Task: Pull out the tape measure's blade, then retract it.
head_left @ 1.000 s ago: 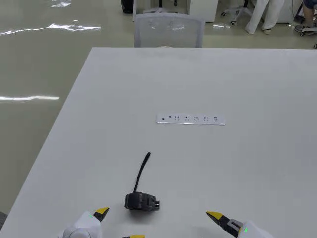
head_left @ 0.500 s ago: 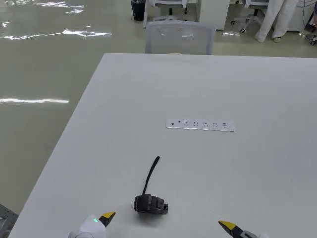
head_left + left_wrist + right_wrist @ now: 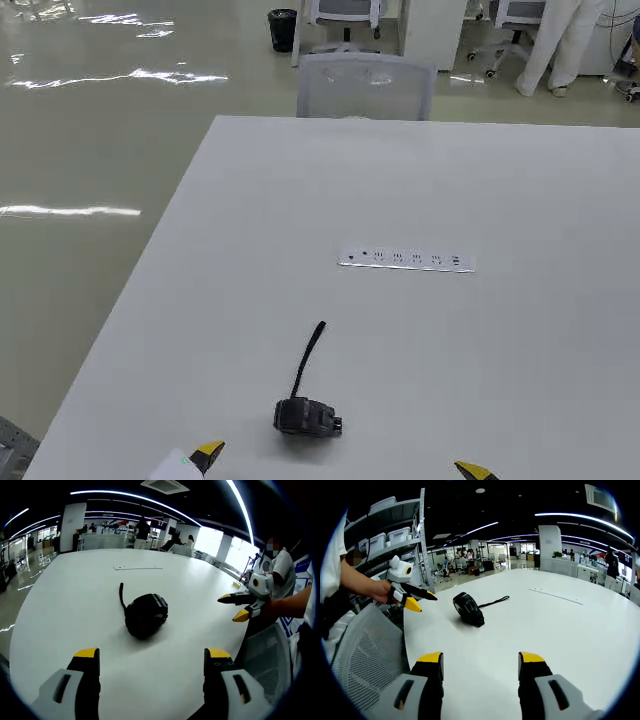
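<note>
The tape measure [image 3: 307,417] was seen lying on the white table [image 3: 500,180], at the lower centre of the head view. The left gripper [image 3: 148,653] and right gripper [image 3: 481,657] were held agape, empty.

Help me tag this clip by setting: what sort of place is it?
Probably an open-plan office or workshop: a long white table with a socket strip on it, a grey office chair at its far end, and shelving stacked with storage bins.
</note>
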Demonstrator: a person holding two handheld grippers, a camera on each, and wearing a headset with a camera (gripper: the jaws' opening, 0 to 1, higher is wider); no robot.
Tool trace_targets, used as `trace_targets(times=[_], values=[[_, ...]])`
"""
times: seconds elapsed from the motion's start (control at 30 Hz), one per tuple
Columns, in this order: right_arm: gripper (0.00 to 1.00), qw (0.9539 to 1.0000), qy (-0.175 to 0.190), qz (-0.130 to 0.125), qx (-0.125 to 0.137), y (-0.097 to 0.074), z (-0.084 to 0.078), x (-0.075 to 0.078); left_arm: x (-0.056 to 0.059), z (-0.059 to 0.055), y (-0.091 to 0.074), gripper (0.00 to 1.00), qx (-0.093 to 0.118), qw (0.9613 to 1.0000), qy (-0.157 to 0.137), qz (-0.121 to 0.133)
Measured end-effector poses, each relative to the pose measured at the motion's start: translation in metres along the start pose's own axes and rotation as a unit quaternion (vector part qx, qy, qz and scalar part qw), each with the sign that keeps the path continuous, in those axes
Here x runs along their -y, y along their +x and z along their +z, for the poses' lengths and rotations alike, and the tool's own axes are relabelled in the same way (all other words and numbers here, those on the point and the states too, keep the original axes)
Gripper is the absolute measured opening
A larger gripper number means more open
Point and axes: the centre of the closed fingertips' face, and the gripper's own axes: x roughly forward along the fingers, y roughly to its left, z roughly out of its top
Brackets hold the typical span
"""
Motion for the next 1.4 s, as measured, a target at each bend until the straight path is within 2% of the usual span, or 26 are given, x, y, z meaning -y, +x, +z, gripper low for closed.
trace_targets(times=[0.4, 0.8, 1.0, 1.2, 1.4], values=[[0.66, 0.9999, 0.004, -0.011, 0.004, -0.009, -0.003, -0.004, -0.006, -0.008, -0.012, 0.87, 0.002, 0.9999, -0.011, 0.006], [0.71, 0.9998, 0.009, -0.017, 0.01, -0.015, 0.0, -0.011, -0.007, -0.015, -0.021, 0.87, 0.003, 0.9998, -0.018, 0.006], [0.73, 0.9996, 0.014, -0.021, 0.009, -0.018, -0.004, -0.011, -0.005, -0.015, -0.026, 0.87, 0.009, 0.9995, -0.029, 0.006], [0.76, 0.9994, 0.019, -0.026, 0.014, -0.022, -0.003, -0.011, -0.004, -0.022, -0.029, 0.88, 0.001, 0.9996, -0.026, 0.005], [0.78, 0.9994, 0.018, -0.027, 0.015, -0.026, -0.003, -0.012, -0.001, -0.021, -0.032, 0.91, 0.0, 0.9997, -0.025, 0.005]])
